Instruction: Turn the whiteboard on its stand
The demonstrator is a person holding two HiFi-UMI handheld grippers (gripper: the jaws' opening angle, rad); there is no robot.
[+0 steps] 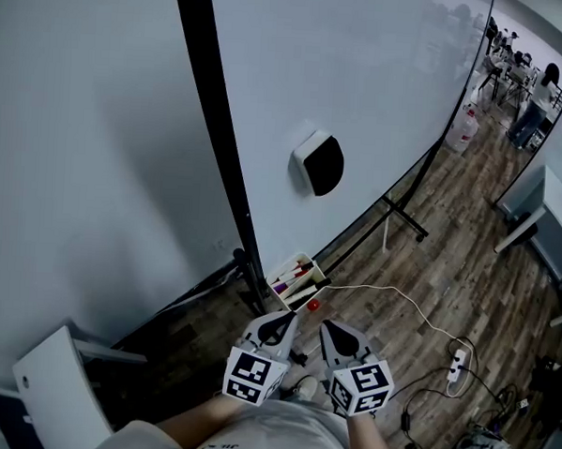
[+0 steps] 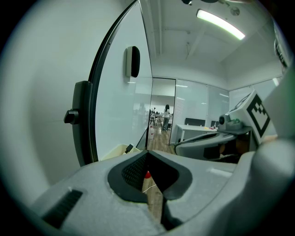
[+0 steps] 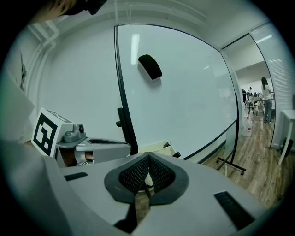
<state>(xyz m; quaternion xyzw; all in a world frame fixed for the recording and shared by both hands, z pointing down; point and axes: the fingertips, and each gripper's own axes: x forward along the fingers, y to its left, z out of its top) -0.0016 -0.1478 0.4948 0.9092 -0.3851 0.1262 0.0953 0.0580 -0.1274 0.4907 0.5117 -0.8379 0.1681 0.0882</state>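
The big whiteboard (image 1: 364,73) stands upright in its black frame, with the frame's side post (image 1: 216,122) running down to the floor. A black-and-white eraser (image 1: 319,164) sticks to the board, and a marker tray (image 1: 295,278) hangs at its lower corner. My left gripper (image 1: 280,324) and right gripper (image 1: 337,333) are side by side just short of that corner, both shut and holding nothing. In the left gripper view the post (image 2: 85,122) carries a black knob (image 2: 71,116). The right gripper view shows the board (image 3: 184,92), the eraser (image 3: 150,66) and the left gripper (image 3: 92,150).
The stand's foot (image 1: 405,219) reaches out over the wood floor. A white cable and power strip (image 1: 458,362) lie at the right, and a small red cap (image 1: 312,306) lies near the tray. White furniture (image 1: 56,385) stands at the lower left, a table (image 1: 554,219) at the right.
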